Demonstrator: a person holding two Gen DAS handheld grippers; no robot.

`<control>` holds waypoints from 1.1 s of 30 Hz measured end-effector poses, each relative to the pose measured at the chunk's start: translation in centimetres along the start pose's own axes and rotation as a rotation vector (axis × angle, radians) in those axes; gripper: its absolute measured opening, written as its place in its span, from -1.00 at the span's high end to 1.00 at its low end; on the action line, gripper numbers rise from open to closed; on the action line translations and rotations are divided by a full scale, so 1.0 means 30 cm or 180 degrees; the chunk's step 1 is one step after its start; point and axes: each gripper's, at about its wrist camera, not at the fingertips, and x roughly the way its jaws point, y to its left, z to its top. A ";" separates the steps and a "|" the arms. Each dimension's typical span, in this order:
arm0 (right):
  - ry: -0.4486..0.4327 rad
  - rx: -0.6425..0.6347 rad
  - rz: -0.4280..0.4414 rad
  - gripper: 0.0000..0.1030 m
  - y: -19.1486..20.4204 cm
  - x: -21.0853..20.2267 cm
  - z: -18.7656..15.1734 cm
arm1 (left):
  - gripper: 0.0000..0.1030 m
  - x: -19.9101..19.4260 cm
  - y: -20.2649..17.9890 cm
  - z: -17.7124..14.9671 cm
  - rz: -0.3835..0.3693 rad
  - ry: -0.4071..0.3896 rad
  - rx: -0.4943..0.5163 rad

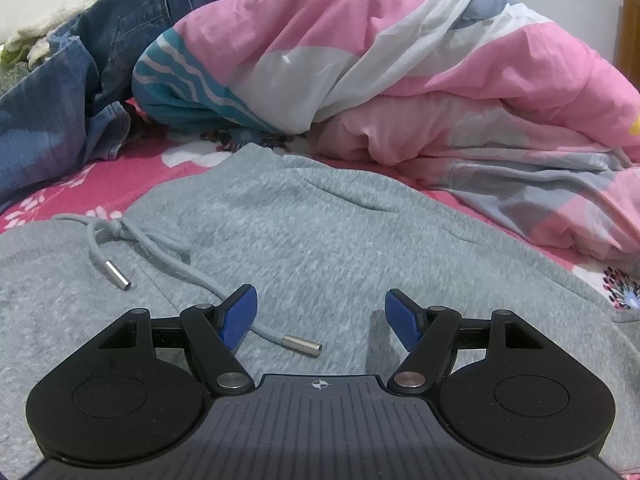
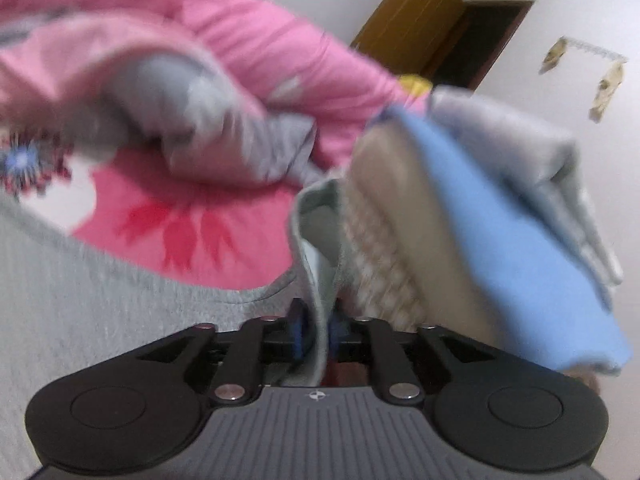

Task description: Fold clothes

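The whole right wrist view is smeared by motion blur. There the right tool (image 2: pixel 316 336) has its blue pads mostly hidden behind a fold of grey sweatpants (image 2: pixel 316 280) standing between them. The stack of folded clothes (image 2: pixel 472 216) blurs too much to tell its garments apart. In the left wrist view, the sweatpants (image 1: pixel 304 232) run off the left edge, and the jeans (image 1: pixel 100 60) are cut at the top.
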 end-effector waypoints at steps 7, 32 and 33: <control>-0.0256 -0.0238 -0.0082 0.16 -0.014 -0.168 -0.016 | -0.38 -0.005 0.006 0.000 -0.0012 -0.0006 -0.0026; 0.0195 -0.0446 0.3068 0.86 0.503 0.093 0.362 | -0.38 0.018 -0.001 0.013 0.0063 0.0011 -0.0004; 0.0121 -0.0488 0.2988 0.88 0.505 0.080 0.361 | -0.38 0.018 -0.002 0.012 0.0066 0.0007 0.0003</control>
